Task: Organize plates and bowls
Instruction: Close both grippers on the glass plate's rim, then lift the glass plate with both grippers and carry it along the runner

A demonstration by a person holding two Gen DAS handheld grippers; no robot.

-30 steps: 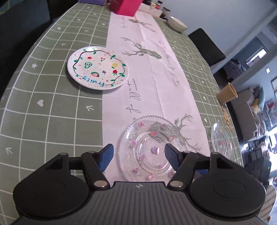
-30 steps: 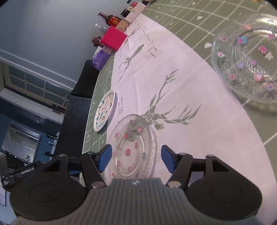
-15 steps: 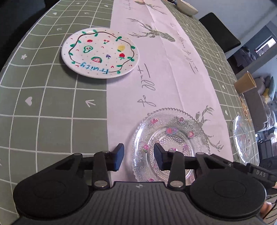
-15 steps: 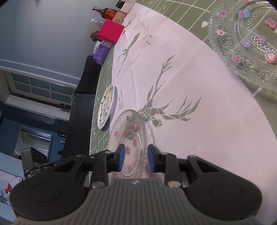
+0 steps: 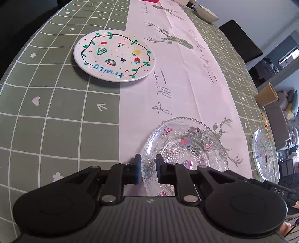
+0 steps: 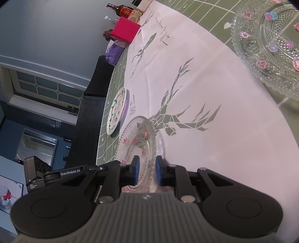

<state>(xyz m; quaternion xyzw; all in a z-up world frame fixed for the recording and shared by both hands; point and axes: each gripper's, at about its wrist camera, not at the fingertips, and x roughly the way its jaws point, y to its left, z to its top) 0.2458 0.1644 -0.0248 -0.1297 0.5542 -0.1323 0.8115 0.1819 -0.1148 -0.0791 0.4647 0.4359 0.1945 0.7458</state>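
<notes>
A clear glass plate with pink flower marks [image 5: 186, 147] lies on the white table runner; it also shows in the right wrist view [image 6: 138, 147]. My left gripper [image 5: 148, 170] is shut on its near left rim. My right gripper [image 6: 146, 171] is shut on the same plate's opposite rim. A white plate painted with fruits [image 5: 114, 55] lies further off on the green cloth, and shows edge-on in the right wrist view [image 6: 116, 110]. A second glass plate [image 5: 263, 153] lies at the right table edge, large in the right wrist view [image 6: 269, 43].
A tan paper cup [image 5: 266, 95] stands near the right table edge. A pale bowl [image 5: 207, 14] sits at the far end. A pink box [image 6: 125, 32], a purple pack [image 6: 114, 52] and a bottle [image 6: 123, 9] stand at the table's far end. A dark chair [image 5: 241, 39] stands beyond the right side.
Both grippers have closed from wide open onto the rims of the near glass plate, one on each side. The left gripper has moved a little to the left.
</notes>
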